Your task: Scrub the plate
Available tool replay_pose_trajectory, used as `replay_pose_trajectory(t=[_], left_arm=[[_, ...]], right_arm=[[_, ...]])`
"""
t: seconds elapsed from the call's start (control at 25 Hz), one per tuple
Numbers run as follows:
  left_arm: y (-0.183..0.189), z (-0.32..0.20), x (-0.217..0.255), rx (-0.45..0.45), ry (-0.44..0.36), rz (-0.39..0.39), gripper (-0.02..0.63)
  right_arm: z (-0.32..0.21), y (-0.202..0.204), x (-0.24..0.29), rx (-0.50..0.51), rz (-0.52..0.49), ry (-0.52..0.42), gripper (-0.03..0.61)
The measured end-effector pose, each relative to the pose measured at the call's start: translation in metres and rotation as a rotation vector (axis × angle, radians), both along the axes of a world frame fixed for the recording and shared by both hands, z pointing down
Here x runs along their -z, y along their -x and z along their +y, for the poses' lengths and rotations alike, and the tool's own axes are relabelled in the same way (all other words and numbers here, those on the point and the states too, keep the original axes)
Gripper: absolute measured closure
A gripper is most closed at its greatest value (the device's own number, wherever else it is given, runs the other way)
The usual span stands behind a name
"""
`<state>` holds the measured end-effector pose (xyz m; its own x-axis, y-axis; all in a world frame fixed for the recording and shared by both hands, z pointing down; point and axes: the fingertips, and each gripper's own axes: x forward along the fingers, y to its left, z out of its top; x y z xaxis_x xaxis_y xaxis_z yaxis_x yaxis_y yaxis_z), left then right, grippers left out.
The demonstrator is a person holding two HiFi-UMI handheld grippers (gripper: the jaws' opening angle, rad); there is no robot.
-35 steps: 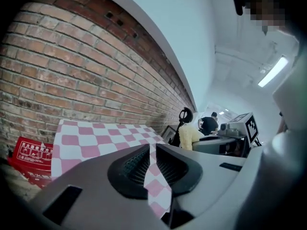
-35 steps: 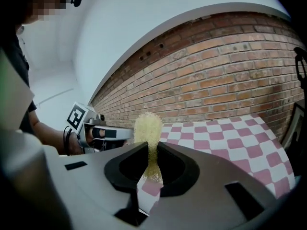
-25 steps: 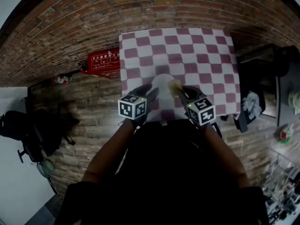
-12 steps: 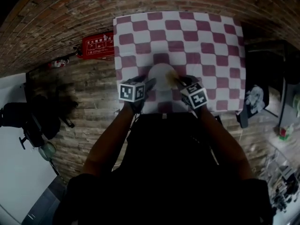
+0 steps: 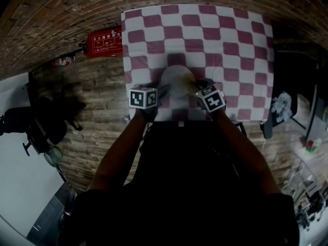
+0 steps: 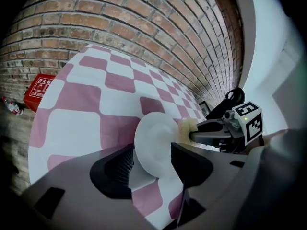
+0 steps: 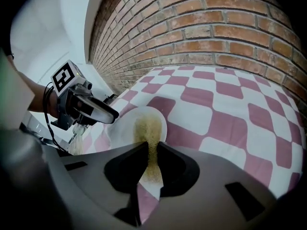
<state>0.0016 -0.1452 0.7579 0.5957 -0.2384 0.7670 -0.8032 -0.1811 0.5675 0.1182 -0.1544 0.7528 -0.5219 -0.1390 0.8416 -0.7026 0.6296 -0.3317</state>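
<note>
Left gripper [image 6: 152, 159]: jaws stood wide apart, having just been opening; they clamped nothing, though the plate lay between them

Plate [image 6: 154, 140]: white and round, lying flat on the tablecloth; its near part reached in between the left gripper's jaws and the rest lay just ahead of their tips; no pad pressed on it

Right gripper [image 7: 152, 150]: jaws closed tight on the sponge, tips angled down toward the plate from the side opposite the left gripper

Sponge [image 7: 147, 128]: yellowish and coarse, pinched between the right gripper's jaws and sticking out past their tips to the plate's rim

Grippers together: near each other, one at either side of the plate, tips turned inward

Tablecloth [image 5: 215, 29]: red-and-white checks, spread beneath both grippers and running well ahead of them

Red box [image 5: 105, 42]: white lettering, on the brickwork well off to the left gripper's outer side, past the tablecloth's edge
</note>
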Motion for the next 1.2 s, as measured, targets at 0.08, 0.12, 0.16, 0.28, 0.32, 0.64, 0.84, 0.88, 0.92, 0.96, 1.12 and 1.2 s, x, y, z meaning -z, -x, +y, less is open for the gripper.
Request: replay_pose_trajectory(t=[0.08, 0.12, 0.16, 0.28, 0.32, 0.64, 0.84, 0.88, 0.92, 0.96, 1.12, 1.2], left_arm=[[-0.001, 0.001, -0.002, 0.005, 0.011, 0.003, 0.373], [-0.002, 0.002, -0.002, 0.008, 0.017, 0.008, 0.373], [-0.003, 0.004, -0.003, 0.012, 0.025, 0.014, 0.373], [-0.001, 0.009, -0.007, 0.024, 0.048, 0.016, 0.373], [0.0, 0.011, -0.01, 0.029, 0.055, 0.012, 0.373], [-0.003, 0.013, -0.012, 0.092, 0.087, 0.062, 0.373], [-0.006, 0.015, -0.012, 0.108, 0.095, 0.078, 0.374], [-0.006, 0.015, -0.012, 0.112, 0.093, 0.079, 0.374], [-0.007, 0.015, -0.013, 0.117, 0.093, 0.081, 0.374], [-0.008, 0.015, -0.013, 0.123, 0.092, 0.086, 0.374], [-0.016, 0.013, -0.011, 0.132, 0.085, 0.124, 0.379], [-0.021, 0.012, -0.01, 0.124, 0.078, 0.126, 0.41]], right_arm=[[0.002, -0.004, -0.007, 0.005, 0.013, 0.021, 0.526], [0.002, -0.006, -0.009, 0.012, 0.021, 0.022, 0.526], [0.001, -0.007, -0.009, 0.018, 0.028, 0.025, 0.526], [0.006, -0.007, -0.014, 0.036, 0.044, 0.065, 0.526], [0.005, -0.007, -0.014, 0.04, 0.051, 0.063, 0.526], [-0.006, -0.003, -0.016, 0.072, 0.044, 0.022, 0.526], [-0.006, -0.004, -0.016, 0.079, 0.051, 0.017, 0.526], [-0.007, -0.004, -0.017, 0.08, 0.051, 0.015, 0.526], [-0.007, -0.004, -0.017, 0.08, 0.052, 0.011, 0.526], [-0.008, -0.004, -0.017, 0.08, 0.054, 0.008, 0.526], [-0.007, -0.005, -0.018, 0.077, 0.052, 0.003, 0.526], [-0.007, -0.004, -0.017, 0.077, 0.048, 0.002, 0.526]])
